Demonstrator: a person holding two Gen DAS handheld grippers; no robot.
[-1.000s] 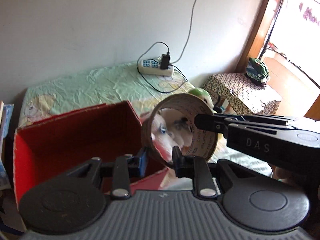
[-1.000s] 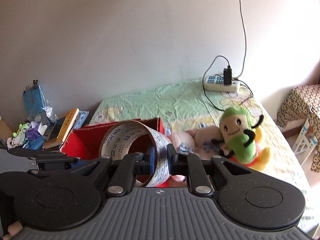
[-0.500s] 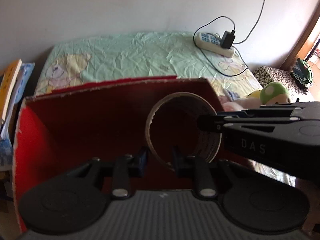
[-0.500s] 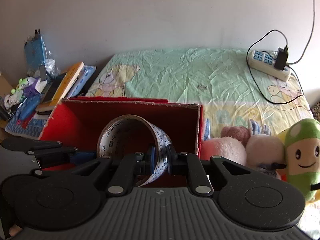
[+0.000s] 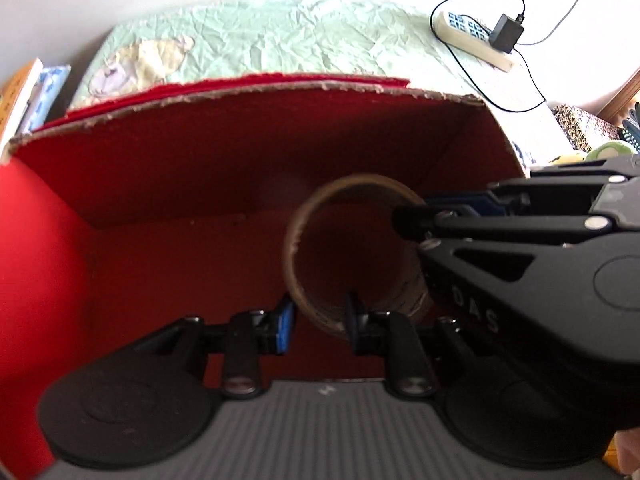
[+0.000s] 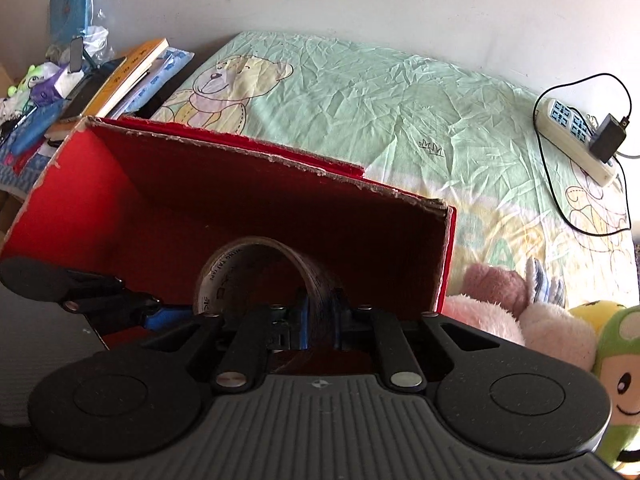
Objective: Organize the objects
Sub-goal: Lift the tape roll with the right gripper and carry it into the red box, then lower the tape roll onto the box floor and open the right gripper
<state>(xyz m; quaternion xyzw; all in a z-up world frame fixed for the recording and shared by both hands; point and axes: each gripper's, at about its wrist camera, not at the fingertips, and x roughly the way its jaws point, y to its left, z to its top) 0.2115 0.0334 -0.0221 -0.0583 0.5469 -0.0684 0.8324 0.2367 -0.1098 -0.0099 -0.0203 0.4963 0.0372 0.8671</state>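
Both grippers hold one item, a roll of tape (image 5: 352,252), inside an open red cardboard box (image 5: 168,184). In the left wrist view the left gripper (image 5: 318,322) sits at 6 o'clock with its jaws closed on the near, lower wall of the roll: the blue-padded finger lies outside the ring at 7 o'clock of it, the other finger inside at 5 o'clock. The right gripper (image 5: 408,220) enters that view from 3 o'clock and meets the roll's rim at the ring's 2 o'clock. In the right wrist view the right gripper (image 6: 320,322) is nearly fully closed, pinching the thin printed wall of the roll of tape (image 6: 256,268) between its pads at 6 o'clock of the frame; the left gripper (image 6: 160,314) reaches in from 9 o'clock and touches the roll's lower left edge. The roll stands on edge, its open core facing the left camera, below the box's torn rim; whether it rests on the box floor cannot be told. The red cardboard box (image 6: 248,200) stands on a green bedsheet (image 6: 380,112) printed with a bear. Plush toys (image 6: 520,320) lie just beside the box at 4 o'clock of the right view. A power strip (image 6: 576,140) with a plugged charger lies at 2 o'clock. Books (image 6: 128,76) are stacked at 10 o'clock.
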